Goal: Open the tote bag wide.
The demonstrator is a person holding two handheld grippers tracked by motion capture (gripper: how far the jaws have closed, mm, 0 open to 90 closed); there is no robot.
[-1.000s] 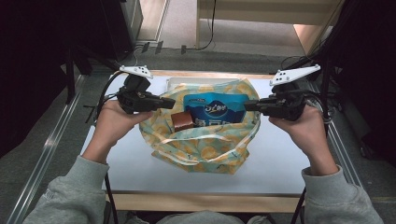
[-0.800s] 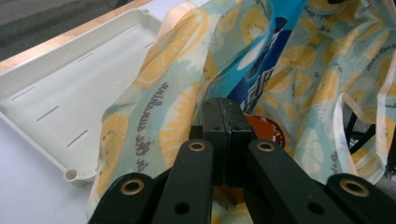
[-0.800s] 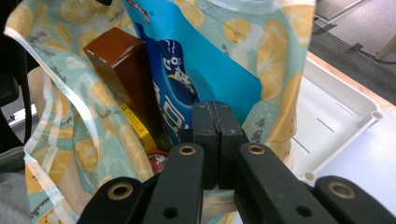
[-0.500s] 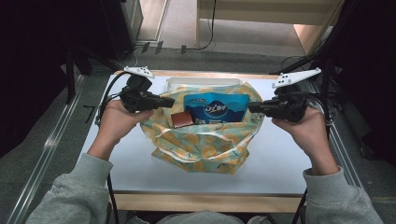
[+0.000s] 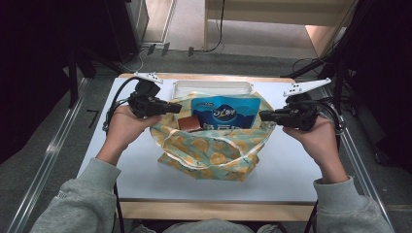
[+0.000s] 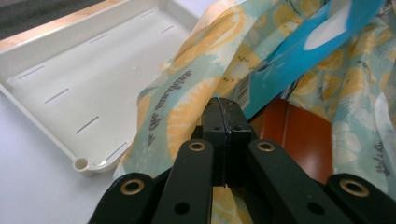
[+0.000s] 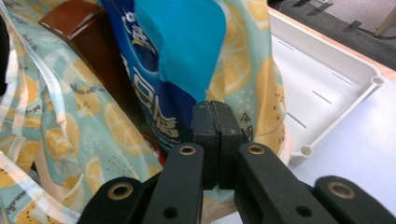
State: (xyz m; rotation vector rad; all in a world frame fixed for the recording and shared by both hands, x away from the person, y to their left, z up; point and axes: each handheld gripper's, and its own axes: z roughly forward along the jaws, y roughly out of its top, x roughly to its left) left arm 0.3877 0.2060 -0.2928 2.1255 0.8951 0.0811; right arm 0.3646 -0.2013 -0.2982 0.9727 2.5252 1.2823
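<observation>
The left gripper [image 5: 167, 108] reaches in level from the left, its jaws pressed fully together on the left rim of the soft pale-green fabric bag printed with yellow lemon slices [image 5: 214, 148], pinching the cloth between them. The bag sits in the middle of the white table [image 5: 291, 170], mouth held wide and facing up and slightly away from the person; its opening runs left to right, straight from one gripper to the other. Inside, a brown rectangular packet [image 5: 188, 123] lies nearer the left jaws, and a glossy blue snack pouch [image 5: 224, 110] stands upright beside it, long axis pointing up out of the mouth. Behind the bag lies a shallow white plastic tray [image 5: 212, 88], just touching or nearly so. The right gripper [image 5: 265, 115] mirrors the left, jaws clamped tight on the bag's right rim. Each hand is equally close to its own side, so any lift or lowering likely needs both together.
</observation>
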